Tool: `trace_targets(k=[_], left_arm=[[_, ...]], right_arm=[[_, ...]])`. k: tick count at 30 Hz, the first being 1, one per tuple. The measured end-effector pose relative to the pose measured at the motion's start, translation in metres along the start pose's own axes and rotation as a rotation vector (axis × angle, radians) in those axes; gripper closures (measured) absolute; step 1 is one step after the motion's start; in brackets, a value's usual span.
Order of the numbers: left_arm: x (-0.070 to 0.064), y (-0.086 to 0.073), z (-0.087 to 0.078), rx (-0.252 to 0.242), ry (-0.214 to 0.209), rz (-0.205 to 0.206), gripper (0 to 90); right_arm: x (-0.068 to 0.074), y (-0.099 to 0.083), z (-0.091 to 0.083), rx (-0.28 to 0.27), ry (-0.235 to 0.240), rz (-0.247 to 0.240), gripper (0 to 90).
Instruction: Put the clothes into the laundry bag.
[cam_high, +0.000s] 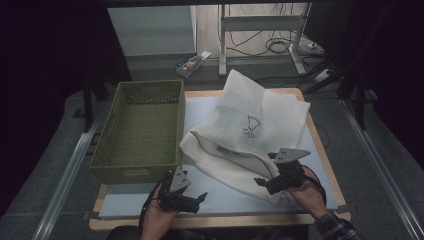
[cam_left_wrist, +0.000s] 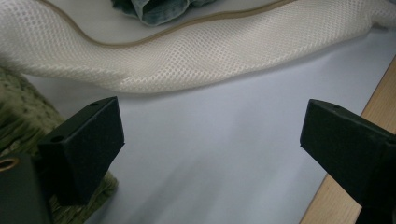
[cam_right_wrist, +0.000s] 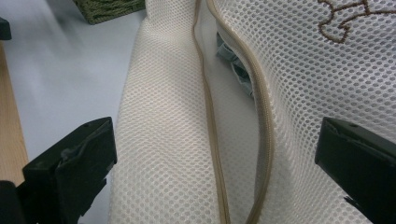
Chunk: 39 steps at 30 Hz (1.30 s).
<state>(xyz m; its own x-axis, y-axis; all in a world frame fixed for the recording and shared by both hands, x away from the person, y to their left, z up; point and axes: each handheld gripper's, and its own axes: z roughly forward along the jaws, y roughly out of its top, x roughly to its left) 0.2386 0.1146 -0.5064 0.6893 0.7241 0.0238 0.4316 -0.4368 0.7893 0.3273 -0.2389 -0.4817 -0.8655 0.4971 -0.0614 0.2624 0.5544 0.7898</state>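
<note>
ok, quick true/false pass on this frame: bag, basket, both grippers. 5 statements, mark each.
1. The mesh bag lies right of the green basket. True.
2. The left gripper is shut on the bag. False: its jaws stand open over the bare white mat, short of the bag.
3. The bag's zipper is open, with blue-green cloth visible inside. True.
4. The right gripper is open at the bag's near edge. True.
5. The basket holds folded clothes. False: nothing is visible inside it.
</note>
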Motion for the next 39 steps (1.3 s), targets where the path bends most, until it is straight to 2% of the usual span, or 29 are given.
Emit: trace_targets(k=[9, 23, 30, 39], left_arm=[[0.005, -0.007, -0.010, -0.010, 0.023, -0.018, 5.8], [0.011, -0.018, -0.020, -0.007, 0.048, -0.036, 5.7], [0.014, -0.024, -0.026, -0.002, 0.078, -0.043, 5.6], [0.017, -0.030, -0.033, -0.013, 0.091, -0.064, 5.6]], right_arm=[[0.000, -0.003, -0.005, 0.002, -0.003, 0.018, 0.0], [0.006, -0.009, -0.012, 0.009, -0.039, 0.020, 0.0], [0.005, -0.013, -0.015, 0.011, -0.051, 0.026, 0.0], [0.005, -0.020, -0.023, 0.012, -0.069, 0.038, 0.0]])
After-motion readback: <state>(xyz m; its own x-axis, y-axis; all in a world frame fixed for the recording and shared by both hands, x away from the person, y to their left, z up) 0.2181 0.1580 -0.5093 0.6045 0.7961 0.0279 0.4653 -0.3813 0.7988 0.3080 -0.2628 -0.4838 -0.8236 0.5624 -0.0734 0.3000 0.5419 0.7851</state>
